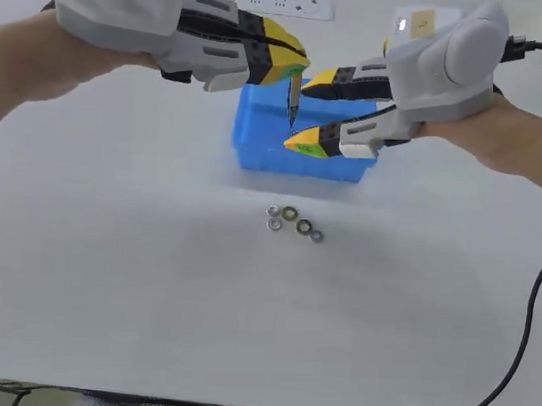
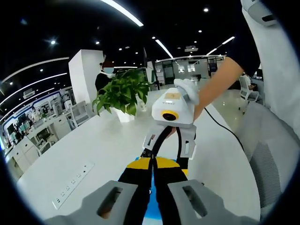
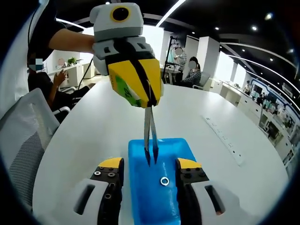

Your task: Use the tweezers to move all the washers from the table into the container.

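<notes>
plainly, left gripper (image 1: 292, 66) was clamped on the tweezers (image 1: 293, 101), which hung point-down over the container (image 1: 290, 165). in the right gripper view the tweezers' tips sat narrow, a slit apart. they looked empty, though at that size i could not be sure. one washer (image 3: 164, 181) lay on the container floor, just beside the tips and lower. right gripper (image 1: 314, 111) had its jaws wide, one on either side of the tweezers' line above the container, touching nothing i could make out.

washers (image 1: 293, 223), about five, lay in a tight cluster on the table (image 1: 117, 278), near the container's front wall, several touching.

risks, as judged:
- the jaws held the tweezers at the top end, with the long legs free. a sideways press against the table would likely twist them in the jaws or let them slide.
- the washers were flat and thin. tips coming down steep would probably skid off and scatter the cluster.
- with washers touching, one pinch could lift two, and the loose one might drop short of the container.
- the open right jaws sat close enough to knock the tweezers on the way down.
- a tip catching the container wall might shove the container.
</notes>
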